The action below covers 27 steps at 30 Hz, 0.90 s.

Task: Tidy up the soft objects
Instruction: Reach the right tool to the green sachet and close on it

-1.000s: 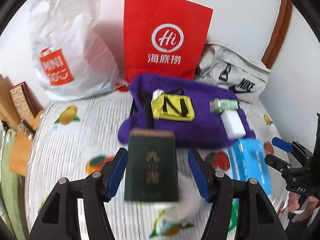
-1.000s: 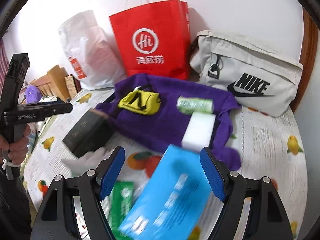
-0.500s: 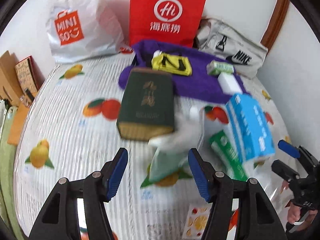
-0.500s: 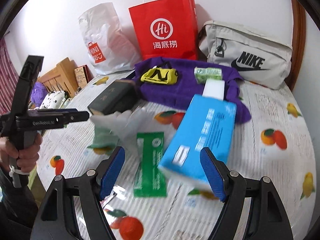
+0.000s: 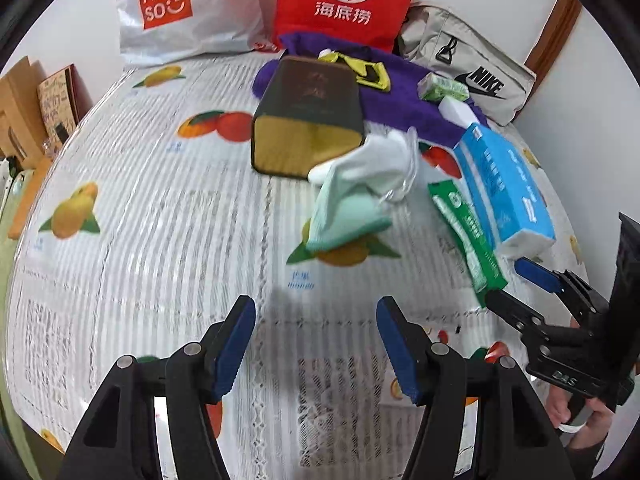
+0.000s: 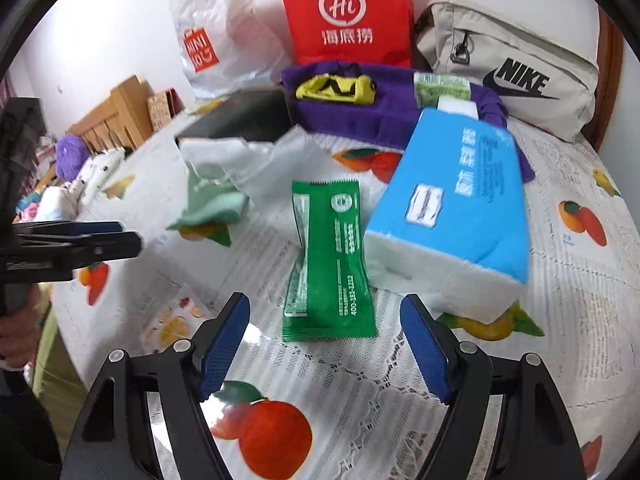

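My left gripper is open over bare tablecloth, short of a pale green cloth in a clear wrapper. Behind the cloth lies a dark green book. My right gripper is open too, with the near end of a green sachet just beyond its fingertips. A blue tissue pack lies right of the sachet. Farther back a purple towel carries a yellow pouch, a small green tissue packet and a white sponge block. Nothing is held.
A red paper bag, a white Miniso plastic bag and a beige Nike pouch stand against the back wall. The fruit-print tablecloth covers the round table. Wooden furniture and plush toys lie off the table's left edge.
Both grippers have drawn back and sunk toward the table's near edge, so the objects now lie ahead of the fingertips instead of between them. Both stay open.
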Tool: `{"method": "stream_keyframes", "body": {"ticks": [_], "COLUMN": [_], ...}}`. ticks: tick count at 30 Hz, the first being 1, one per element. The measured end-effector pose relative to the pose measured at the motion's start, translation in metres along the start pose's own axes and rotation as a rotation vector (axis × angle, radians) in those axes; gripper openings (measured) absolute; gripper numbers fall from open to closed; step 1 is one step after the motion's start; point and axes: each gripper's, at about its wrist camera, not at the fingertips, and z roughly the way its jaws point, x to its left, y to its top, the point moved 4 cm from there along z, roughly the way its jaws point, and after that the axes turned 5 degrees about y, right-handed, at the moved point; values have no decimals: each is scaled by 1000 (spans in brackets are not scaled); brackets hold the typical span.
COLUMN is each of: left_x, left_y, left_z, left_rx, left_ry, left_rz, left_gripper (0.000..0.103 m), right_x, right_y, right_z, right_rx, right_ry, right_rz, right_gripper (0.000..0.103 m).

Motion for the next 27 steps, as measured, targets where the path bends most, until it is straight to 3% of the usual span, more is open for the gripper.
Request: {"method": "stream_keyframes", "body": {"ticks": [3, 5, 7, 8, 9, 12, 20, 27], "left_x": [3, 4, 5, 6, 6, 6, 7, 8], "left_y": [-4, -6, -7, -7, -8, -9, -14, -15], "left_z": [6, 10, 13, 14, 15, 15, 12, 12], "left_rx": [13, 26, 35, 38, 40, 42, 33, 32], "left_ry": [-6, -4, -5, -6, -8, -14, -41, -44], "left_rz": [-4, -9, -14, -15, -17, -21, -26, -32], "left_gripper": [61, 61, 61, 61, 61, 61, 61, 64], "right_x": [2, 5, 8, 8, 8, 8, 5, 2], "right_y": [-2, -1, 0, 0, 0, -4, -40, -45], "right_z": [12, 19, 21, 20, 18, 13, -16, -25], "right_rx": [8, -5, -15, -22, -23, -5, 56, 47], "right_ry": [-11, -65, -88, -83, -78, -72, -44, -21], "right_rz": [-4, -38, -46, -37, -28, -40, -7, 17], "right_gripper": [77, 76, 70, 56, 48, 45, 45, 62]}}
